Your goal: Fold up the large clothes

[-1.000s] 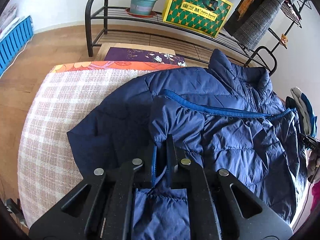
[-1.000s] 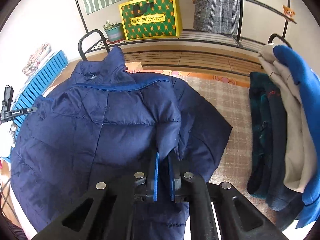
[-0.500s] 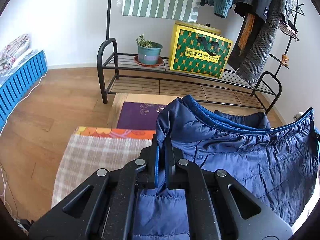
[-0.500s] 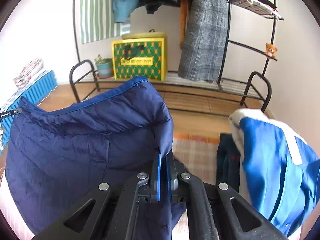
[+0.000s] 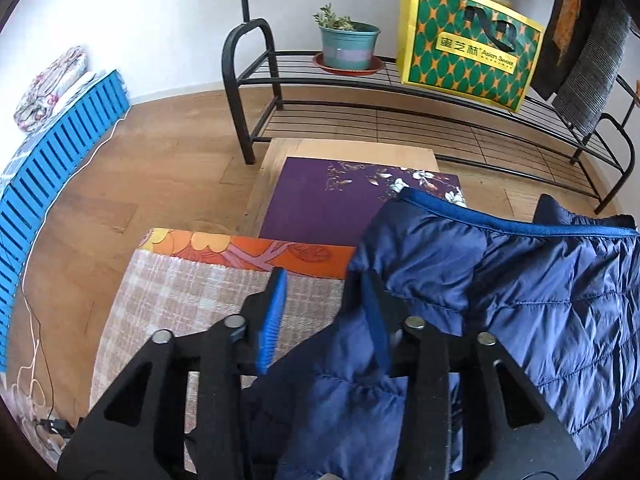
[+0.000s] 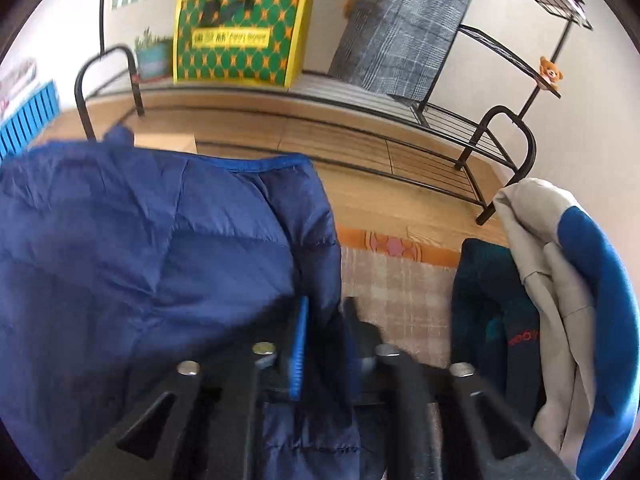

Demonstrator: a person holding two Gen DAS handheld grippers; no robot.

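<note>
A navy quilted down jacket with a brighter blue hem lies on the checked cloth surface, folded over itself. My left gripper is open, its jaws wide apart; the jacket's hem corner still drapes over the right finger. In the right wrist view the jacket fills the left half. My right gripper is open too, with a fold of jacket fabric hanging loose between its fingers.
A black metal rack holds a potted plant and a green-yellow bag. A purple mat lies on the wood floor. A pile of other clothes sits right of the jacket. A blue slatted crate stands far left.
Both grippers lifted the jacket's hem up and carried it forward over the jacket, then lowered it. Both have now opened and let go of the fabric.
</note>
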